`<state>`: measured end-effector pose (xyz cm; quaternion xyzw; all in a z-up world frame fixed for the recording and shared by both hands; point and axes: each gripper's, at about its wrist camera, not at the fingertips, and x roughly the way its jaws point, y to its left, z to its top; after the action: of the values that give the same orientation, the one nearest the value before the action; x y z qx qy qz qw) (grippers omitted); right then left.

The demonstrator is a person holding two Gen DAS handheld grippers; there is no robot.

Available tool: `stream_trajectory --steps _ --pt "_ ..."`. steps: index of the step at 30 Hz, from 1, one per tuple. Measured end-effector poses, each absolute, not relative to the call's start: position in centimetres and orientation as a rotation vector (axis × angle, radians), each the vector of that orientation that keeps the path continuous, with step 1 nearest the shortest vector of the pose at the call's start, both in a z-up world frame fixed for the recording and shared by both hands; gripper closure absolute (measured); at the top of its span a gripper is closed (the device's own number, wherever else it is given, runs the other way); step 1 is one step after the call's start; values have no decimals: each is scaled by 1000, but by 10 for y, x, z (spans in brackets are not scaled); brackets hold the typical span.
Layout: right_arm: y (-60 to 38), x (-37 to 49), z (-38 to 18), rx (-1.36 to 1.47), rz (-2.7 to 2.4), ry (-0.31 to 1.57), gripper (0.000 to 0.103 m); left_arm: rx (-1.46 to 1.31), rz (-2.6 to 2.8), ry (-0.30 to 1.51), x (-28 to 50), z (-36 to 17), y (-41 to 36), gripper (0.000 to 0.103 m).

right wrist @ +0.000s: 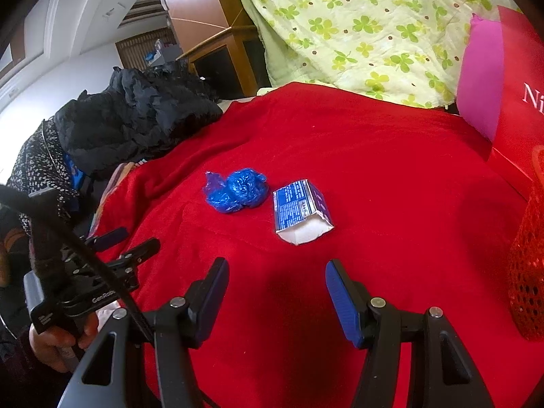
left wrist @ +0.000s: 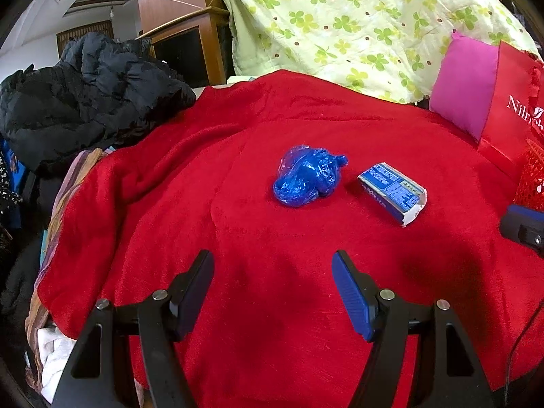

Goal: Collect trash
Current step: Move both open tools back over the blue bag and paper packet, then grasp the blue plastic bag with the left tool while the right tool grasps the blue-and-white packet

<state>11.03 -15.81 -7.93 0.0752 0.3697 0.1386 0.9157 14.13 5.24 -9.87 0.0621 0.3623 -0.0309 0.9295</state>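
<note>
Left gripper point(left wrist: 273, 263) spread wide, holding nothing, above red blanket point(left wrist: 306, 289). Right gripper point(right wrist: 277, 272) likewise wide and unladen. Crumpled blue plastic bag point(left wrist: 307, 176) at twelve o'clock; torn blue carton point(left wrist: 392, 192) just beside, toward two. Red mesh basket point(right wrist: 527, 265) at three.

- My left wrist cam looks fwd & down between its fingers at the red blanket point(left wrist: 272, 306), close in.
- My right wrist cam sits further right, same heading, also close.
- Both share the blue bag point(left wrist: 307, 176) point(right wrist: 236, 190), box point(left wrist: 392, 192) point(right wrist: 299, 209), floral quilt point(left wrist: 357, 23) point(right wrist: 367, 30).
</note>
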Motion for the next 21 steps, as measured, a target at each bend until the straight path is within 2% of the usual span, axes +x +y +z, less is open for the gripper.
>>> stream_trajectory --steps 4,7,14,21 --pt "-155 129 -86 137 290 760 38 104 -76 769 149 -105 58 31" --pt "-155 148 -91 131 307 759 32 90 -89 785 162 -106 64 31" --pt "-153 191 -102 149 340 777 30 102 -167 761 201 -93 74 31" --pt "-128 236 -130 49 363 851 29 107 -255 773 230 -93 80 31"
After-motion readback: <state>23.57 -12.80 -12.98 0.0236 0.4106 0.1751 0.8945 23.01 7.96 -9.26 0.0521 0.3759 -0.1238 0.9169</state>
